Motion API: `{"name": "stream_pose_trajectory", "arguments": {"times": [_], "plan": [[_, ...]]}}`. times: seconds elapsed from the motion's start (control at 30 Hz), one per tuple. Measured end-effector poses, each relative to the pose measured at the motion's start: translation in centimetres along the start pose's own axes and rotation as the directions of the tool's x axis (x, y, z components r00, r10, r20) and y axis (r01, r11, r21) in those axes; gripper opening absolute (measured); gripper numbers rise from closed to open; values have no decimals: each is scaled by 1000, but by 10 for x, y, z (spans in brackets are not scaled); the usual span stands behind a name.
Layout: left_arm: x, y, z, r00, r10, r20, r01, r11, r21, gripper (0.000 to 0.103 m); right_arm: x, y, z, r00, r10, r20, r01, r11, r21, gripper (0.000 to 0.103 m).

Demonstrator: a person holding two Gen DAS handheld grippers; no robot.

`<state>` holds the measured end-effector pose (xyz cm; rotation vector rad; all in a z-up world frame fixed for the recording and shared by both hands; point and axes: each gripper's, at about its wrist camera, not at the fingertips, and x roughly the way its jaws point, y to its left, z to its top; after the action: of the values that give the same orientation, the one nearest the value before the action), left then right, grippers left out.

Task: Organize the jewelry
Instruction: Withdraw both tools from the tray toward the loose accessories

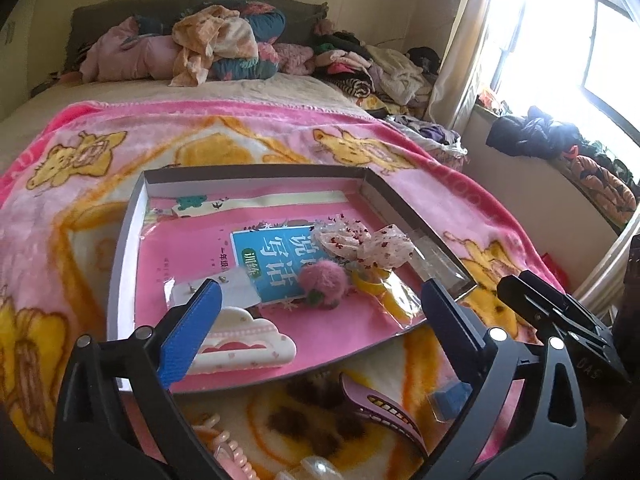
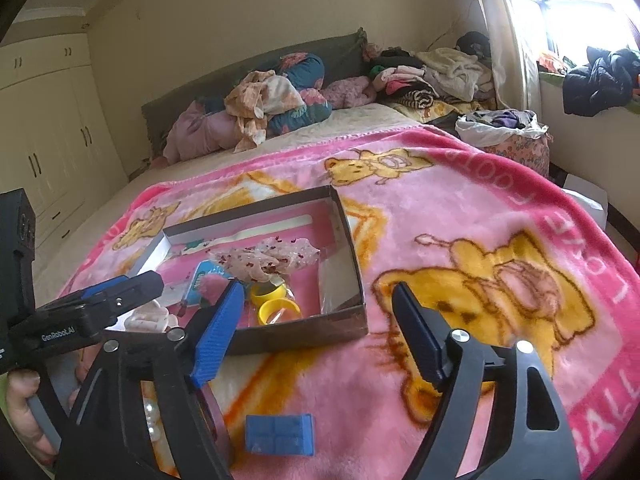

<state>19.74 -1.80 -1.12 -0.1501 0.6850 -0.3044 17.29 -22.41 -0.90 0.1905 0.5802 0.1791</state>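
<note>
Left wrist view: the left gripper gapes empty above the box. The purple hair claw lies just nearer, lengthwise left-to-right. The right gripper, also spread and empty, sits farther right.

Shallow box holding hair accessories, on blanket

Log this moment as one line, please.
left gripper: open, empty | right gripper: open, empty | box: holds bow scrunchie, pom-pom | purple claw clip: outside on blanket
</note>
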Motion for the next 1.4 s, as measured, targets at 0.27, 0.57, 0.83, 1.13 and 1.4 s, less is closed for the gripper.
{"name": "stream_pose_trajectory", "arguments": {"times": [0.27, 0.57, 0.83, 1.13, 1.4], "plan": [[-18, 0, -8, 1000, 10, 25, -10, 1000, -3, 91, -15, 3, -5, 1000, 4, 8, -3, 1000, -17, 77], [-35, 8, -20, 999, 29, 32, -29, 1000, -7, 91, -27, 15, -16, 1000, 24, -4, -24, 998, -53, 77], [-48, 16, -27, 998, 49, 41, -48, 999, -11, 91, -39, 29, -26, 999, 49, -18, -50, 996, -79, 77], [-57, 26, -40, 997, 69, 32, -68, 998, -14, 91, -46, 46, -37, 996, 77, -43, -81, 990, -117, 77], [-62, 32, -49, 996, 85, 24, -84, 996, -12, 91, -49, 58, -47, 993, 96, -65, -104, 986, -132, 77]]}}
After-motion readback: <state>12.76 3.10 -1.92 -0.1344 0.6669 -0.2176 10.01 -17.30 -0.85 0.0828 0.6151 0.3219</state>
